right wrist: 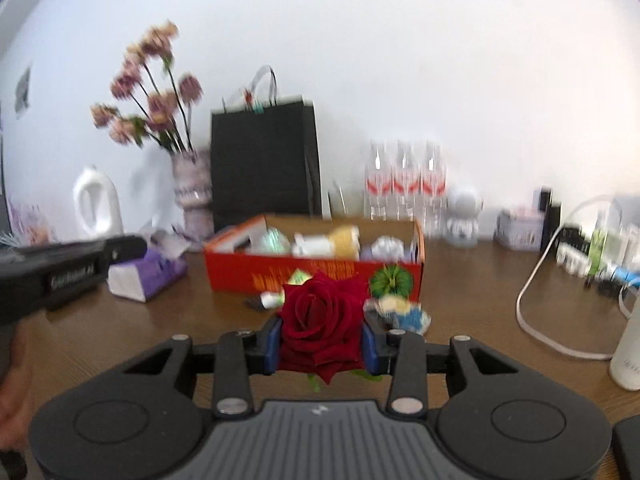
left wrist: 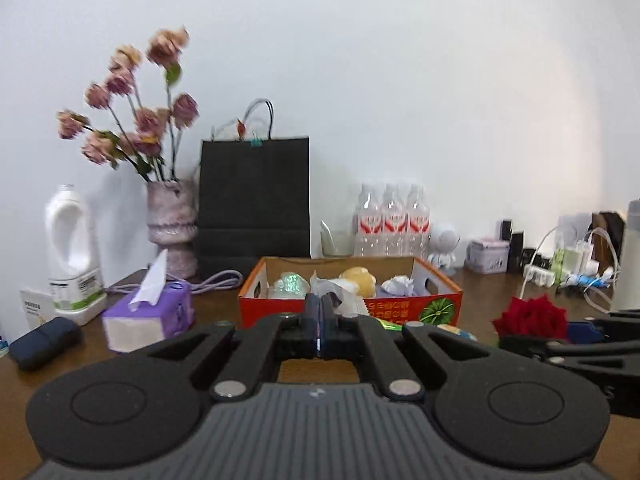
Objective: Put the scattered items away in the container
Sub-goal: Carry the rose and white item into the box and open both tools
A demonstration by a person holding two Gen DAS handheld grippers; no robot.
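A red cardboard box stands mid-table and holds several items, among them a yellow ball and crumpled paper. My right gripper is shut on a red rose, held above the table in front of the box; the rose also shows in the left wrist view. My left gripper is shut and empty, in front of the box's left part. A small blue and yellow toy and a small tube lie on the table by the box's front.
A purple tissue pack, a white jug, a vase of pink flowers, a black paper bag, water bottles, a white astronaut figure and cables with a power strip line the table. A dark pouch lies at left.
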